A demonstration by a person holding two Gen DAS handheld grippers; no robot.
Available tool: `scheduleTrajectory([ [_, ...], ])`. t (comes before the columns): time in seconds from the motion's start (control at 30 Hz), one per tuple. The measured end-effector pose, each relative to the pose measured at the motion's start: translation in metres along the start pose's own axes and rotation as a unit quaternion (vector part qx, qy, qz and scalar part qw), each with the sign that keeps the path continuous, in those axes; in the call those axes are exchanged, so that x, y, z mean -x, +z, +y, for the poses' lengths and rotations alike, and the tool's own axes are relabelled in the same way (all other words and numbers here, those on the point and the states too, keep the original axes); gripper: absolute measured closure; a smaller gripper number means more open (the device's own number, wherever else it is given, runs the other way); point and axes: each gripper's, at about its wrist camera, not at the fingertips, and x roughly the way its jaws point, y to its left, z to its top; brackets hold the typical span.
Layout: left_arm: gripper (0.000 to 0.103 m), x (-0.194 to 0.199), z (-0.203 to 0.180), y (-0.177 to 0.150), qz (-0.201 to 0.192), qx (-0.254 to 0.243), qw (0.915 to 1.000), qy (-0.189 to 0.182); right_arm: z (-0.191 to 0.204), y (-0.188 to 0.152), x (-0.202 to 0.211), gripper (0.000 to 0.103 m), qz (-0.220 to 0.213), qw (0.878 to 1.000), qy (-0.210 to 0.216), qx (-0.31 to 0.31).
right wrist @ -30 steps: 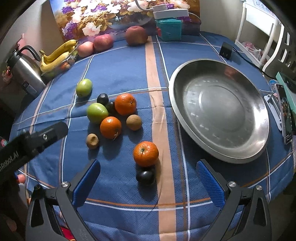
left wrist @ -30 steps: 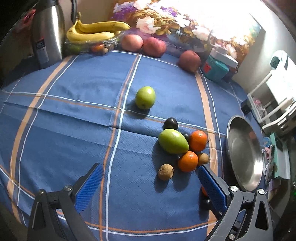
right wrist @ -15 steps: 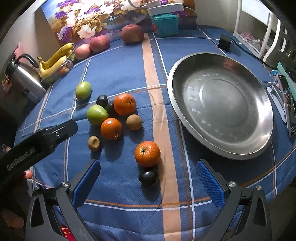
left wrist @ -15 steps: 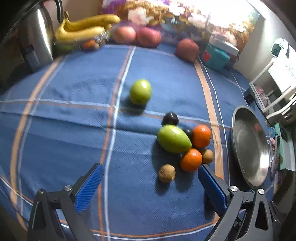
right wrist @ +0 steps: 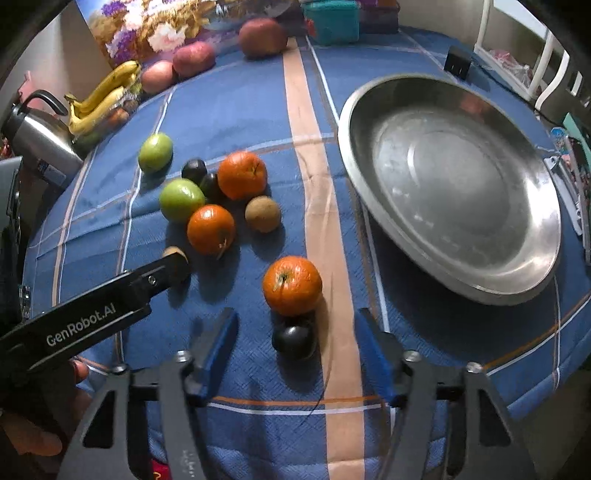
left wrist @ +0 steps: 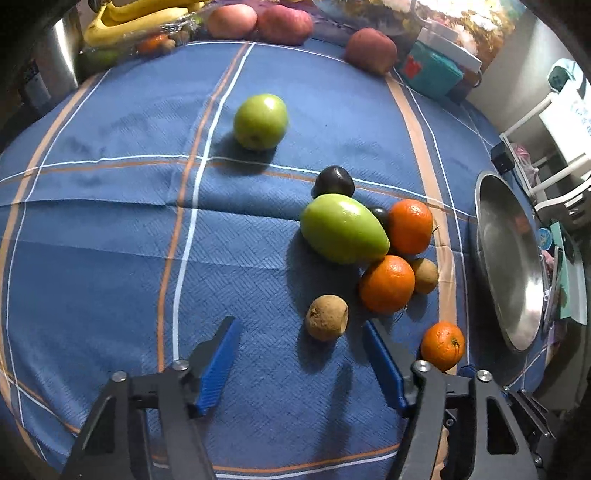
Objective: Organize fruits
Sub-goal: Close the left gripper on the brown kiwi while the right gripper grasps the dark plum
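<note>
My left gripper (left wrist: 301,339) is open just short of a brown kiwi (left wrist: 327,317) on the blue cloth. Beyond it lie a green mango (left wrist: 343,229), oranges (left wrist: 387,283), a dark plum (left wrist: 334,181) and a green apple (left wrist: 260,121). My right gripper (right wrist: 295,332) is open around a dark plum (right wrist: 294,341), with an orange (right wrist: 292,285) just past it. A large empty steel bowl (right wrist: 454,199) sits to the right. The left gripper's arm (right wrist: 92,314) shows in the right wrist view.
Bananas (right wrist: 101,96), red apples (right wrist: 194,58) and a kettle (right wrist: 37,136) stand along the far edge. A teal box (right wrist: 332,16) and a black charger (right wrist: 457,63) are at the back. The table edge runs close below both grippers.
Both grippers have moved forward and down toward the fruit. The left now nears the kiwi; the right's fingers now flank the dark plum. Both jaw gaps have narrowed.
</note>
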Motion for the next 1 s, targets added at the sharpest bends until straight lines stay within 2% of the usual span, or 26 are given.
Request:
scheduleTrajectory([
  [0.1,0.042,-0.001,-0.004,0.003,-0.004,-0.004,1.0000,-0.001,-0.001,0.000,-0.007,0.052,0.013,1.000,0.000,-0.001],
  [0.27,0.056,-0.004,-0.014,0.003,-0.004,-0.015,0.9999,0.002,-0.002,0.001,-0.010,0.060,0.019,1.000,0.000,-0.003],
  [0.4,0.067,-0.006,-0.017,0.001,-0.004,-0.017,0.9998,-0.011,-0.002,0.000,-0.012,0.066,0.024,1.000,0.004,-0.001],
  [0.5,0.069,-0.008,-0.019,0.001,-0.002,-0.018,0.9997,-0.015,0.002,-0.003,-0.013,0.066,0.022,1.000,0.004,-0.001],
  [0.6,0.073,-0.010,-0.020,0.002,-0.002,-0.017,0.9996,-0.022,-0.001,-0.003,-0.018,0.072,0.025,1.000,0.005,-0.001],
  [0.77,0.078,-0.010,-0.020,0.001,-0.001,-0.016,0.9994,-0.032,0.000,-0.003,-0.020,0.073,0.025,1.000,0.005,0.000],
  [1.0,0.078,-0.009,-0.018,0.002,0.000,-0.015,0.9993,-0.035,-0.001,-0.003,-0.018,0.074,0.030,1.000,0.006,0.000],
])
